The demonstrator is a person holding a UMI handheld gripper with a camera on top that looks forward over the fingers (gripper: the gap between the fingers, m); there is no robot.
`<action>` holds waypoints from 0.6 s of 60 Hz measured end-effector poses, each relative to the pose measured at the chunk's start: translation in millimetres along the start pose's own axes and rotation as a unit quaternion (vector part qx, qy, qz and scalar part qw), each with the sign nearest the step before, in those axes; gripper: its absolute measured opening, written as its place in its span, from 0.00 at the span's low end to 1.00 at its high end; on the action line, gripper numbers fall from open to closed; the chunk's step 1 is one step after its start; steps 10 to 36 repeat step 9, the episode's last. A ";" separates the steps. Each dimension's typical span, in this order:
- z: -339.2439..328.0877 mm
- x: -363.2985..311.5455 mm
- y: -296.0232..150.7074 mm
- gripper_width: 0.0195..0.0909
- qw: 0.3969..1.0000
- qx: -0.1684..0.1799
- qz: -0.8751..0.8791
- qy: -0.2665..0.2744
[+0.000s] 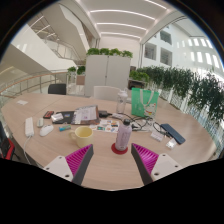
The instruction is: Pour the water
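Bottle [123,137] stands on the table [60,150] just ahead of the wide-open, empty tongs [112,160].

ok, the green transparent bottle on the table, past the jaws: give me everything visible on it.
The green transparent bottle looks like tinted plastic or glass, tall and straight-sided. It stands upright on the round wooden table, beyond the open gripper, behind the pale pink cup that sits just ahead of the jaws. A second green see-through container stands close beside it; whether they touch cannot be told. Its cap and fill level are too small to make out.
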State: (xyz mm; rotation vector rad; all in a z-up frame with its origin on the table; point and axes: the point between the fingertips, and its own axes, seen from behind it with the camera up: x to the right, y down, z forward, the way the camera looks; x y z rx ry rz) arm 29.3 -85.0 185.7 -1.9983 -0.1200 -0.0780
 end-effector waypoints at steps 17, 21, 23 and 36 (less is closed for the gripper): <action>-71.0 -37.0 -12.8 0.90 1.000 0.010 0.023 0.005; -71.0 -37.0 -12.8 0.90 1.000 0.010 0.023 0.005; -71.0 -37.0 -12.8 0.90 1.000 0.010 0.023 0.005; -71.0 -37.0 -12.8 0.90 1.000 0.010 0.023 0.005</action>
